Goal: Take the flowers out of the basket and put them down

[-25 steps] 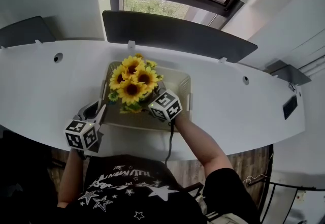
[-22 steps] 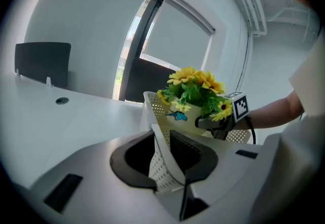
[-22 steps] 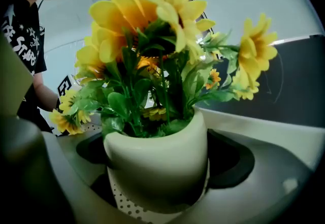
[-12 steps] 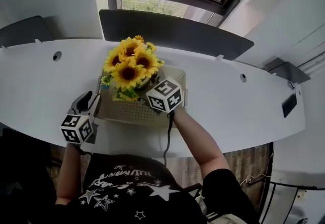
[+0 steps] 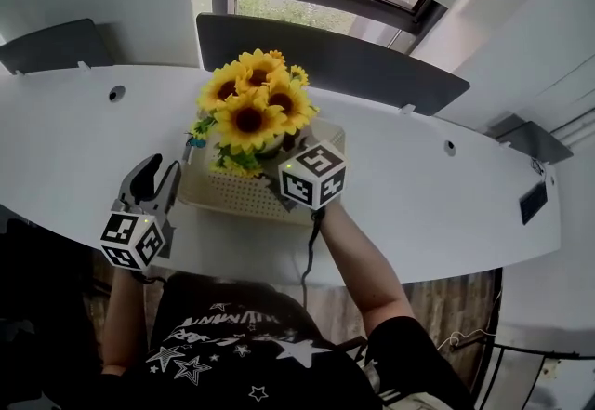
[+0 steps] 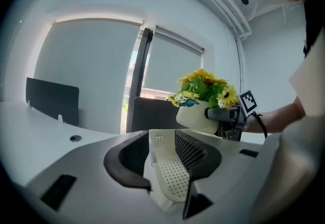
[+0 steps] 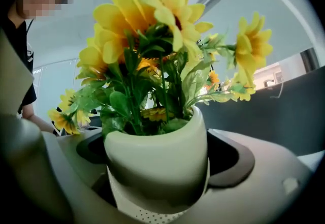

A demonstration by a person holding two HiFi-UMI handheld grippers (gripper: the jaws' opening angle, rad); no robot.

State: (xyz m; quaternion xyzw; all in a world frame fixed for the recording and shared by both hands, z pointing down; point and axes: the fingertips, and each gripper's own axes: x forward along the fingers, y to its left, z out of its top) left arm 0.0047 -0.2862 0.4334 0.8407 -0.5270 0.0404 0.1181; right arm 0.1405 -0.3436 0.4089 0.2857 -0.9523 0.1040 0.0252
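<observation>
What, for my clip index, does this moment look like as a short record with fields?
flowers: yellow artificial sunflowers in a round white pot
pot position: lifted above the cream perforated plastic basket, clear of its rim
right tongs: closed on the pot's sides
left tongs: opening, at the basket's left end; the basket's corner shows in the gap, not gripped
basket: resting on the white curved desk
task stage: flowers out of the basket, not yet put down
</observation>
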